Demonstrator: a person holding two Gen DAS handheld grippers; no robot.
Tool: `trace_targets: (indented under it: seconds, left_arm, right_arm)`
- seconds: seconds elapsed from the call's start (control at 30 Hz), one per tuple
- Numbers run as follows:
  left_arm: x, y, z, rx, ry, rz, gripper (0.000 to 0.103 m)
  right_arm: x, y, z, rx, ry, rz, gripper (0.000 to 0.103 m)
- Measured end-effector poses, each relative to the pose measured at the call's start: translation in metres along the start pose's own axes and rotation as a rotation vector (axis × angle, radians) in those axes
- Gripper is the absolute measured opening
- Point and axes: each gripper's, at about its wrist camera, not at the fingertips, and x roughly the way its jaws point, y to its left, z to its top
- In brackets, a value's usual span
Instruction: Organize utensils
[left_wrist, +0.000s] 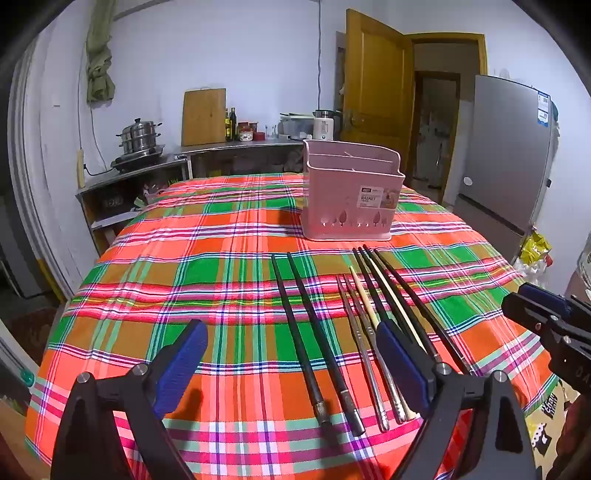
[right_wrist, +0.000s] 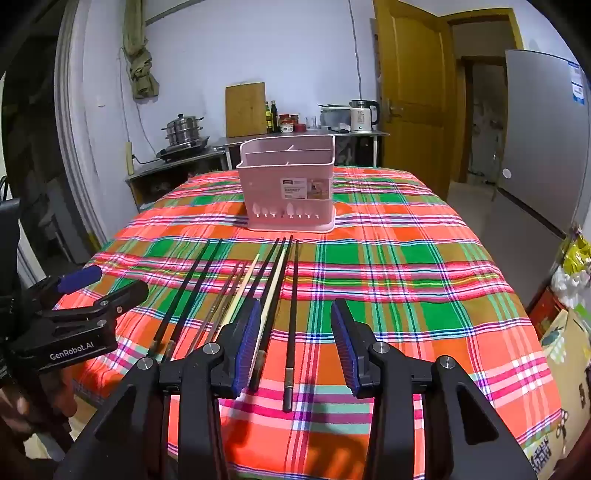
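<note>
Long dark, steel and pale wooden chopsticks (left_wrist: 354, 332) near desk (left_wrist: 147, 295) front edge; pink plastic compartmented basket (left_wrist: 351, 195) beyond, empty. Left gripper (left_wrist: 291, 362) wide, right gripper (right_wrist: 295, 343) moderately open, neither holding anything. Advice: pinch one chopstick mid-shaft, lift level.

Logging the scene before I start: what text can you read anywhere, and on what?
"GenRobot.AI": side of the left gripper.
"BASKET": label on the pink basket; its smaller print is too small to read.
Fridge stickers: blurred, unreadable.
Box print beside the table: unreadable.

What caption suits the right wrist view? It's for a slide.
Open right tool hovers over chopsticks laid on a plaid tablecloth, pink utensil basket beyond.
</note>
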Motion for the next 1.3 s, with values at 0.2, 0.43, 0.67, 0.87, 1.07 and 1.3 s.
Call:
trace_targets:
  seconds: [0.2, 0.43, 0.67, 0.87, 1.07, 1.3]
  left_arm:
    - [-0.0033, 0.0002, 0.001, 0.008, -0.003, 0.007, 0.093]
    - [-0.0053, -0.001, -0.0066, 0.004, 0.002, 0.001, 0.093]
    - [-0.0038, -0.0015, -0.0029, 0.003, 0.005, -0.002, 0.093]
    - [-0.0028, -0.001, -0.0033, 0.005, 0.006, -0.001, 0.093]
    - [-0.0034, -0.0008, -0.0036, 0.003, 0.007, -0.002, 0.093]
    - [-0.0026, -0.0002, -0.0041, 0.005, 0.008, -0.004, 0.093]
  right_arm:
    - [-0.0012, -0.0006, -0.0006, 0.004, -0.002, -0.003, 0.041]
    - [-0.0028, 0.0029, -0.0012, -0.008, -0.005, -0.005, 0.041]
    - [-0.0024, 0.0026, 0.0001, -0.007, -0.003, -0.003, 0.041]
    - [-0.0032, 0.003, -0.0009, -0.007, -0.002, -0.002, 0.041]
    - [-0.0029, 0.0024, -0.0008, -0.008, -0.003, -0.003, 0.041]
    - [-0.0029, 0.0026, -0.001, -0.008, -0.002, -0.003, 0.041]
